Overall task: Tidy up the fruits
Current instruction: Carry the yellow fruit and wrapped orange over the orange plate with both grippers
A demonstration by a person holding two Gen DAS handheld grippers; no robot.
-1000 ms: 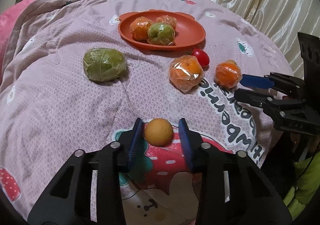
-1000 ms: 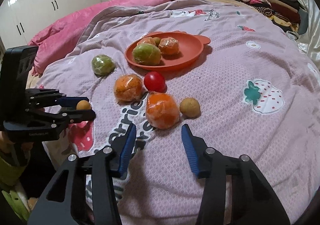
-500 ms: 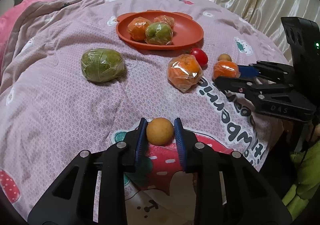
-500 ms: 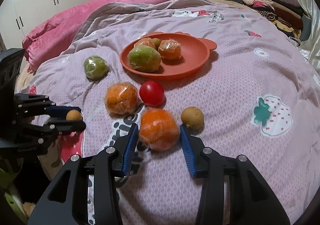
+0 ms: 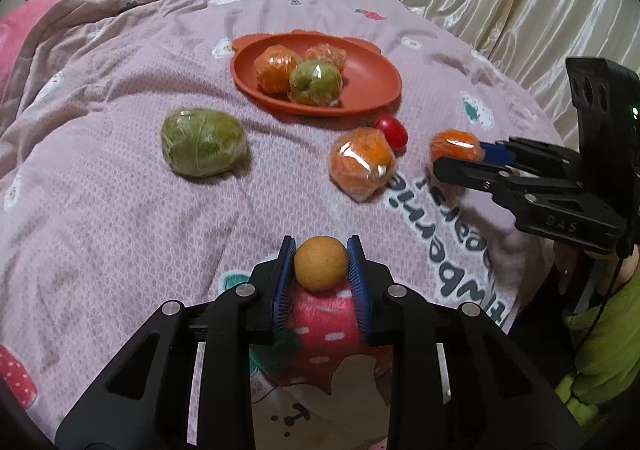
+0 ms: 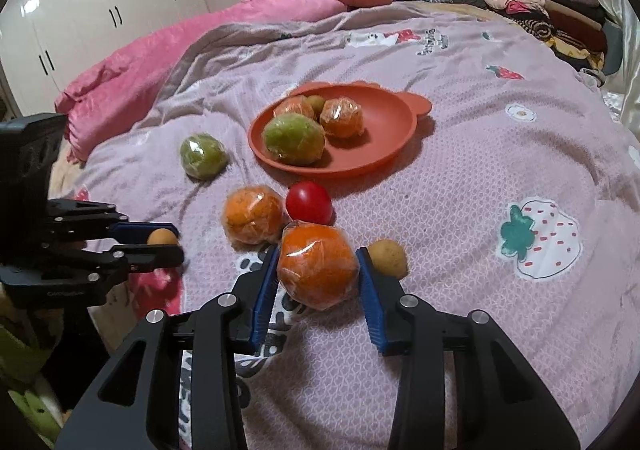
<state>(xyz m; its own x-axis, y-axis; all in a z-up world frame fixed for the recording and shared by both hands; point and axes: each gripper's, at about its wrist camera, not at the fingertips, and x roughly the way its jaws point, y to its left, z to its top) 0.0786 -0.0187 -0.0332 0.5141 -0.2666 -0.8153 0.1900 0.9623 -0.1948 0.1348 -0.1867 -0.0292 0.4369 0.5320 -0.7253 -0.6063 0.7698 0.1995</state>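
Note:
My left gripper point(image 5: 321, 264) is shut on a small round yellow fruit point(image 5: 321, 263) near the bed's front edge. My right gripper point(image 6: 318, 270) is shut on a plastic-wrapped orange point(image 6: 318, 269); it also shows in the left wrist view point(image 5: 454, 146). An orange plate point(image 5: 372, 86) holds two wrapped oranges and a wrapped green fruit point(image 5: 315, 81). On the pink blanket lie a wrapped green fruit point(image 5: 202, 142), another wrapped orange point(image 5: 362, 162), a red tomato point(image 5: 392, 130) and a small brown fruit point(image 6: 387, 259).
A pink duvet point(image 6: 200, 46) lies at the back left. Folded clothes point(image 6: 548, 18) are stacked at the back right. A shiny curtain point(image 5: 520, 2) hangs on the right. White wardrobes point(image 6: 80, 18) stand behind the bed.
Both grippers have closed: the left on the small yellow fruit, the right after moving forward around the wrapped orange.

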